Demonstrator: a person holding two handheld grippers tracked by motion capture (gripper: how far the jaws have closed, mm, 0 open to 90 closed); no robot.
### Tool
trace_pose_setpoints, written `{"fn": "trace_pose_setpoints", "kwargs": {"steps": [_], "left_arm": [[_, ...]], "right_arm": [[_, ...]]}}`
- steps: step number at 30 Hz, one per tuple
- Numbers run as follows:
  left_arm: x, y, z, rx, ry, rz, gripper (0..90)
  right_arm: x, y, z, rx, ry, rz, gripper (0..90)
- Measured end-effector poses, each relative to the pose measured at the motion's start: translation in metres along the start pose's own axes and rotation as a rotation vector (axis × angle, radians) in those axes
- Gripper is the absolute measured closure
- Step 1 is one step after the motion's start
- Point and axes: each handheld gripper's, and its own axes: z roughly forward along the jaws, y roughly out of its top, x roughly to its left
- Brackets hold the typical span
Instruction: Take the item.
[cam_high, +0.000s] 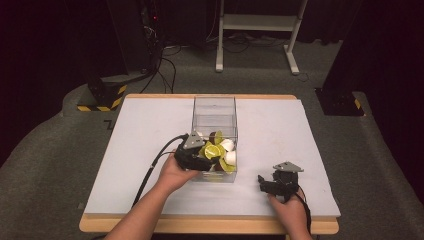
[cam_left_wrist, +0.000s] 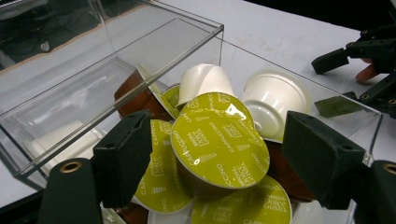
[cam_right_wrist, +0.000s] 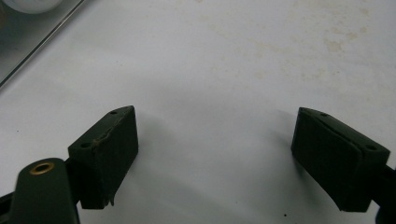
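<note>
Left gripper view had your left gripper (cam_left_wrist: 212, 154) spread wide around one green-lidded capsule (cam_left_wrist: 219, 144) in the clear box (cam_left_wrist: 140, 70); four green lids and two white capsules (cam_left_wrist: 273, 100) counted. Your right gripper (cam_right_wrist: 215, 154), at four o'clock, gaped empty over the table (cam_right_wrist: 224, 60).

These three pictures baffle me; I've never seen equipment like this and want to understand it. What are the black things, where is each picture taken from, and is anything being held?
No robot here: a person holds a hand-operated, two-jaw gripper in each hand. The high view looks down on a white table. The left gripper reaches into a clear plastic box piled with coffee capsules, some with green foil lids, some white or brown. The right gripper rests over bare table.

The other two pictures come from cameras riding on the grippers. In the left gripper view, the open jaws flank a green-lidded capsule without yet closing on it. In the right gripper view, the jaws are open with nothing between them. So nothing is held yet.
</note>
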Motion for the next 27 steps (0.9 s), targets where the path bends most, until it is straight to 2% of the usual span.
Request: {"fn": "trace_pose_setpoints", "kwargs": {"steps": [2,4,8,10,21,27], "left_arm": [[-0.001,-0.001,0.002,0.003,0.012,0.003,25.5],[0.001,-0.002,0.003,0.015,0.018,0.027,25.8],[0.000,-0.003,0.003,0.011,0.030,0.038,27.5],[0.001,-0.004,0.003,0.024,0.026,0.049,28.7],[-0.001,-0.011,0.004,0.032,0.004,0.043,35.3],[0.000,-0.014,0.002,0.012,-0.006,0.017,39.9]], "right_arm": [[0.000,0.000,0.000,-0.001,-0.001,0.000,14.7],[0.000,0.000,0.000,0.000,0.000,0.000,14.7],[0.000,0.000,0.000,0.000,0.000,0.000,14.7],[0.000,0.000,0.000,0.000,-0.001,0.000,14.7],[0.000,0.000,0.000,0.000,0.000,0.000,14.7],[0.000,0.000,0.000,0.000,0.000,-0.001,14.7]]}}
